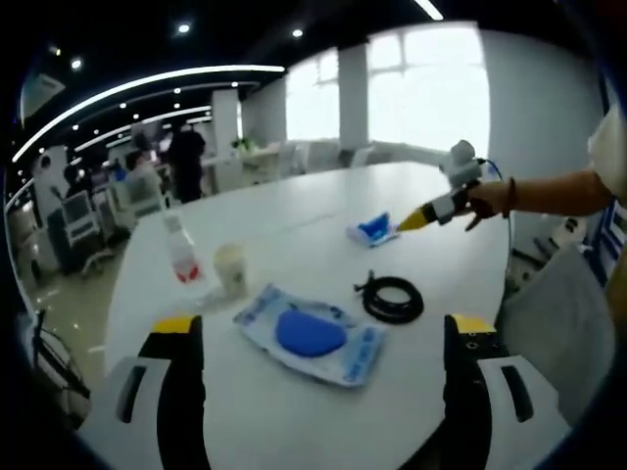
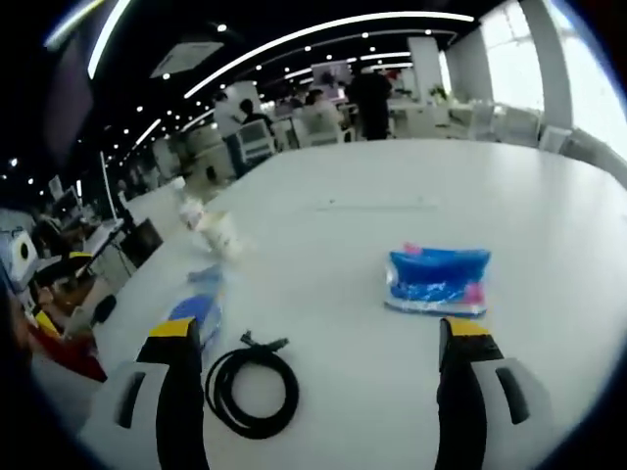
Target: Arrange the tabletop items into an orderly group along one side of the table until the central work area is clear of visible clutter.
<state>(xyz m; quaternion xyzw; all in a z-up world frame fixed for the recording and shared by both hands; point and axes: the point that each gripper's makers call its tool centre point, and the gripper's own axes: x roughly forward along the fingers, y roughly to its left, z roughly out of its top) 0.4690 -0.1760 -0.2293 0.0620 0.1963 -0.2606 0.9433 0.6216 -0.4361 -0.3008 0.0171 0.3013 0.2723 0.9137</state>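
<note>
On the white table (image 1: pixel 294 206) my left gripper (image 1: pixel 323 328) is open, its jaws wide on either side of a blue round pad in a clear packet (image 1: pixel 309 336). A coiled black cable (image 1: pixel 392 299) lies just right of the packet. A small white cup (image 1: pixel 230 266) and a clear bottle with a red label (image 1: pixel 181 250) stand to its left. Further off, a hand holds my right gripper (image 1: pixel 411 220) just beside a blue pouch (image 1: pixel 375 230). In the right gripper view my right gripper (image 2: pixel 318 328) is open. The pouch (image 2: pixel 436 279) lies ahead and the cable (image 2: pixel 250 387) by its left jaw.
A grey chair (image 1: pixel 558 323) stands at the table's right edge. The person's arm (image 1: pixel 549 194) reaches in from the right. Beyond the far edge are desks, chairs and people (image 1: pixel 184 157) in an open office. The cup (image 2: pixel 225 235) and bottle (image 2: pixel 188 211) stand near the table's left edge.
</note>
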